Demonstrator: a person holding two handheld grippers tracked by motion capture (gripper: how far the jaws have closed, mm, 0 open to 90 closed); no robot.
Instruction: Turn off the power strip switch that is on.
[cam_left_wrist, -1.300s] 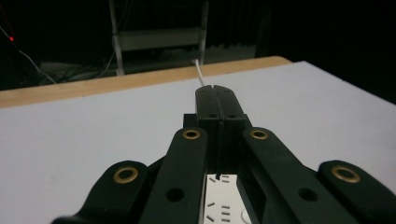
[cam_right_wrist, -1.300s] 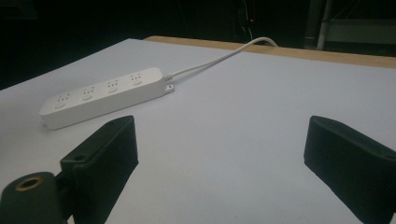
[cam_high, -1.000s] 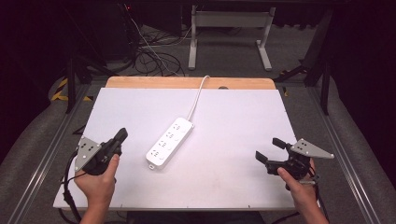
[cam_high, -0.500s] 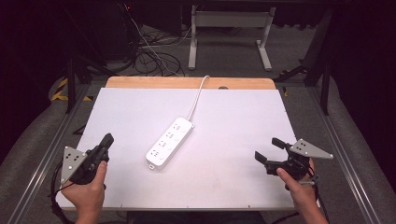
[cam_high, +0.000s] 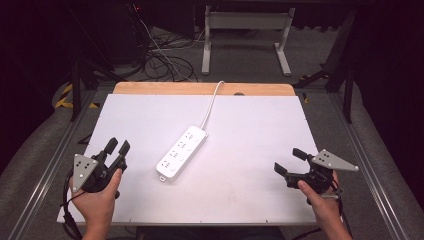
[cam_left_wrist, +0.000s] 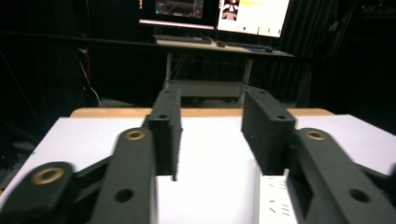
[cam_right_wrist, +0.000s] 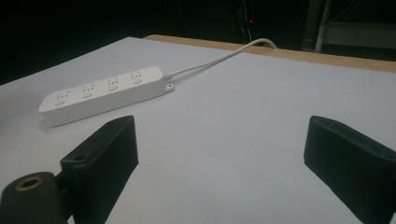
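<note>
The left gripper (cam_high: 116, 147), at the surface's (cam_high: 250, 130) eight o'clock, has just been opening: its fingers (cam_left_wrist: 164, 126), pressed together half a second ago, now stand apart with nothing between them, readying a grasp. The right gripper (cam_high: 289, 161), at four o'clock, waits spread wide and empty. A white power strip (cam_high: 182, 153), smooth moulded plastic, long and round-cornered, lies diagonally at centre, its cord (cam_high: 212, 102) trailing toward twelve o'clock.
</note>
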